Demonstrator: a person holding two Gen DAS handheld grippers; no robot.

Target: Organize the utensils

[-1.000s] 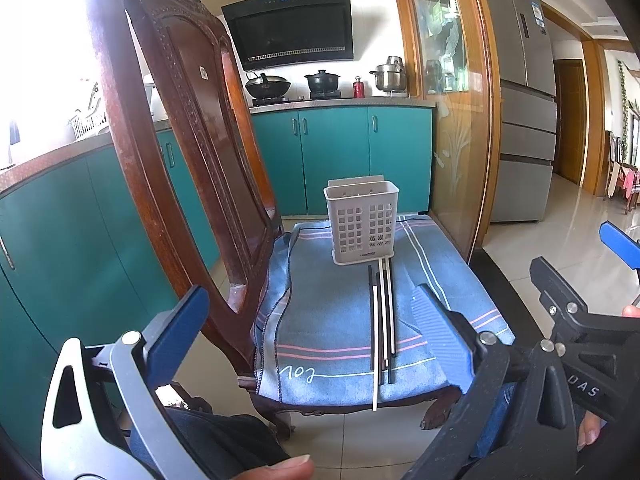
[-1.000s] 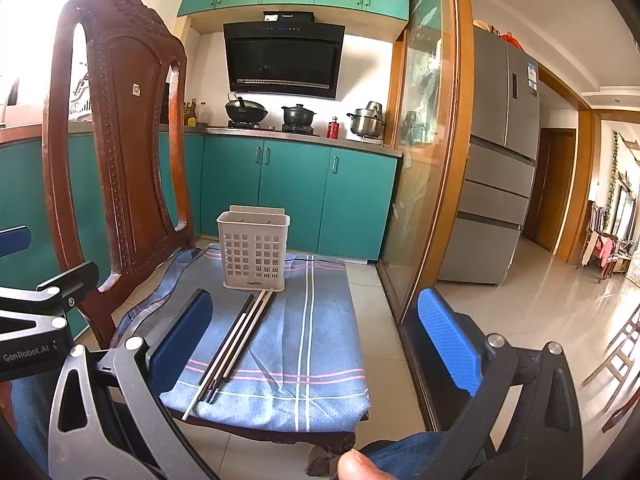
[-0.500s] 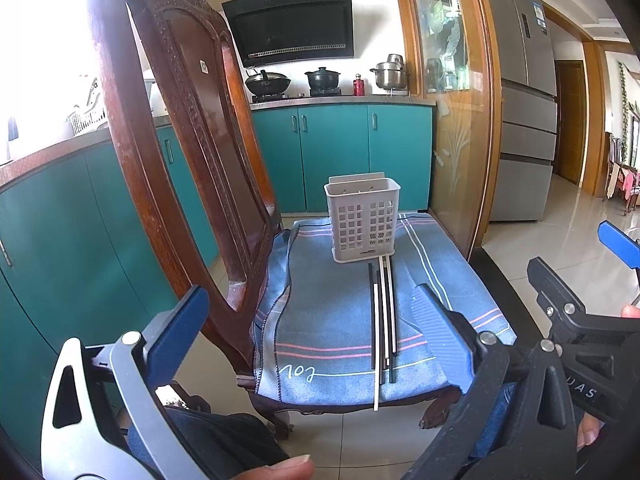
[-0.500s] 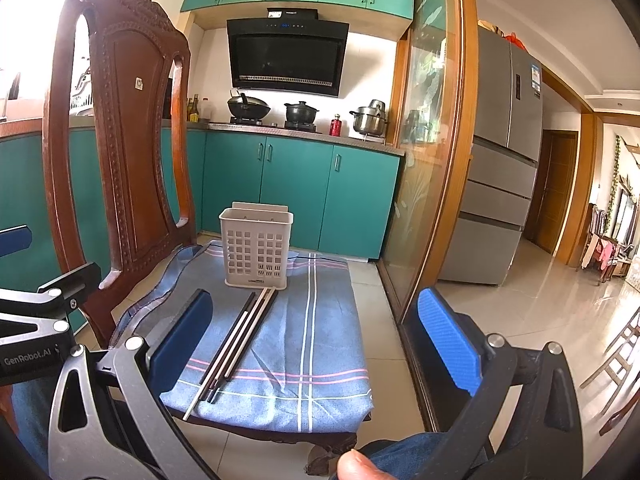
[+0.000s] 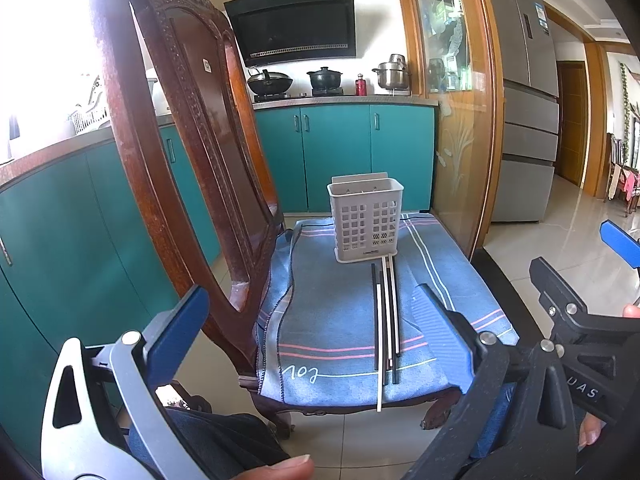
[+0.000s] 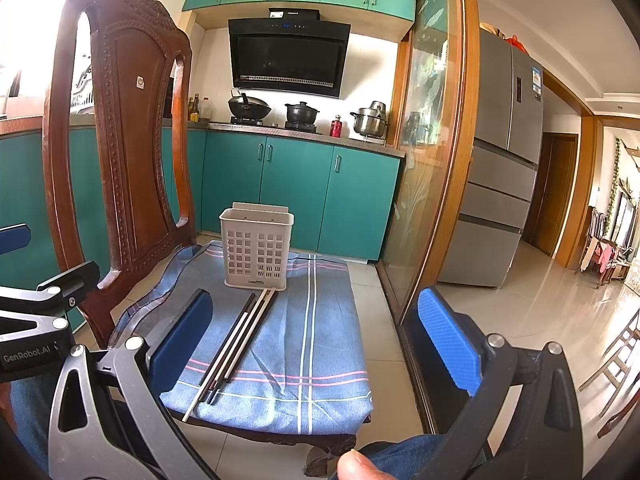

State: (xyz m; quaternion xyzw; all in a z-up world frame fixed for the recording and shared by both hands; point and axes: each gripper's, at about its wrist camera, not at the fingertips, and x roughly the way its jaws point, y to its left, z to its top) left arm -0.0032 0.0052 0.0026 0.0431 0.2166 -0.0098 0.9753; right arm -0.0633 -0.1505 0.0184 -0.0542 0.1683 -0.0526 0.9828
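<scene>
Blue pads on both my grippers, jaws spread wide, nothing held in either. My left gripper point(image 5: 308, 320) and right gripper point(image 6: 316, 332) hang short of the chair's point(image 6: 132, 128) front edge, side by side. Chopsticks point(image 5: 385, 320) lie ahead of me in a tight bundle on the blue cloth point(image 5: 332, 320), black and pale sticks mixed, far ends touching the basket's point(image 5: 366, 218) base, near ends at the cloth's front edge; one pale stick sticks out past it. Basket stands upright at the far end of the cloth, nothing visible in it.

Left view only: my right gripper's black frame at the right edge, a fingertip on it, and bright window glare far left. Right view only: my left gripper's frame at the left edge, marked GenRobot.AI, more of the fridge point(image 6: 508, 160) and a hallway with chairs to the right, upper cabinets over the hood point(image 6: 288, 60).

Cloth is striped and covers the wooden chair seat. Behind it: teal cabinets, pots on the stove, a glass sliding door to the right, tiled floor.
</scene>
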